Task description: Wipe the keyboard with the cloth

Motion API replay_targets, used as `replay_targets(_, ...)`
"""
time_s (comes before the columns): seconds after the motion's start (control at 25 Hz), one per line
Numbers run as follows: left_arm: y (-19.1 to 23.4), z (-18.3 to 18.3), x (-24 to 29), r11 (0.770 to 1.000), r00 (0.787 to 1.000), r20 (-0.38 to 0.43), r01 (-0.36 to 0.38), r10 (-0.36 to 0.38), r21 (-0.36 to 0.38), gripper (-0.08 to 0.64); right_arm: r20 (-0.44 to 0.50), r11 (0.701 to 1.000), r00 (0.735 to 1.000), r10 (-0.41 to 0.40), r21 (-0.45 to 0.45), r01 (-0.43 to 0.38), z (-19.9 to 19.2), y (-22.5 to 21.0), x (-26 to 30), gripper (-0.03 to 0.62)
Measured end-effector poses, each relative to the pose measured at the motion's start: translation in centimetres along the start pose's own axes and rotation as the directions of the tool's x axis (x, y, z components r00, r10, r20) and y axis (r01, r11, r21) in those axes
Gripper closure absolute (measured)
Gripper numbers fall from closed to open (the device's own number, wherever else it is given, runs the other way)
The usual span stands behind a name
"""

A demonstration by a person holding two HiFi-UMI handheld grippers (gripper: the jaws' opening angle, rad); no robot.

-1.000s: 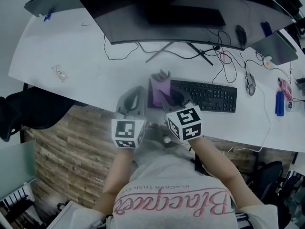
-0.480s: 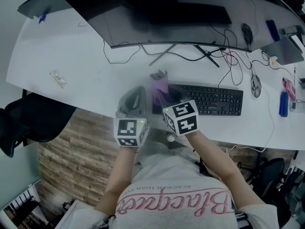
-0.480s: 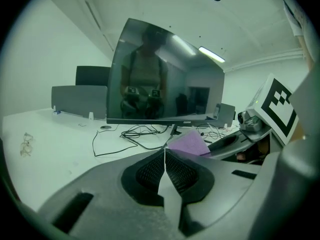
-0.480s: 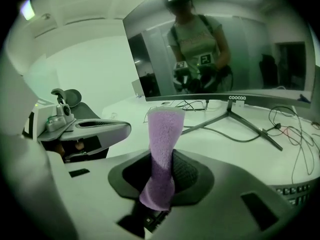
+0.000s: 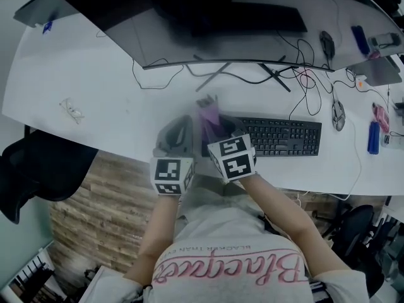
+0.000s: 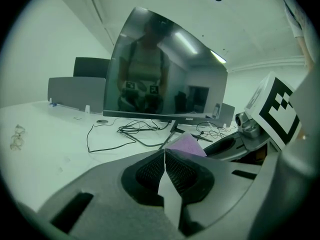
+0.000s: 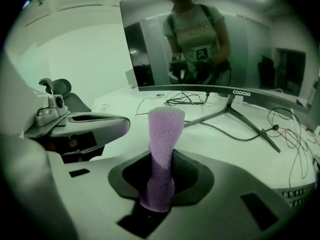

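Right hand-held gripper clamps the purple cloth — left hand-held gripper clenched, empty.

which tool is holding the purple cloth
The right tool: its jaws clamp the fuzzy purple cloth, while the left tool is shut on nothing.

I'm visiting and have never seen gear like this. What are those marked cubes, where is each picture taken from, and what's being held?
No robot here: a person holds a two-jaw gripper in each hand; the marked cubes are part of them. One picture comes from a head camera looking down; the other two come from cameras on the grippers. On the white desk stand a black keyboard, a curved monitor, cables and a mouse. The right gripper pinches a purple cloth; the left gripper is shut and empty.
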State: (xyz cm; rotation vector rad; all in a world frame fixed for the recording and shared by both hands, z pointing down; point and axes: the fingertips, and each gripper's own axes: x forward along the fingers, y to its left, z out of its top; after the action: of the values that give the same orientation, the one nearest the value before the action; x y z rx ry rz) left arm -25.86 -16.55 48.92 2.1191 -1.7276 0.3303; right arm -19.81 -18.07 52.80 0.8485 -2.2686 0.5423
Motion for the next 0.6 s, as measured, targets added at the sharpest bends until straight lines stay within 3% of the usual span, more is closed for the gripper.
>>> replay_targets(0.36, -0.25, -0.53, 0.95, 1.0, 1.0, -0.01, 0.02, -0.02, -0.019, 0.554, -0.038, 1.0, 0.999, 0.007, -0.019, -0.008, -0.08, 0.22, 0.22, 0.506)
replay_targets(0.6, -0.44, -0.36, 0.83, 0.999, 1.0, 0.011, -0.007, 0.008, -0.041, 0.554, -0.03, 1.0, 0.999, 0.016, -0.011, -0.016, -0.15, -0.06, 0.19, 0.506)
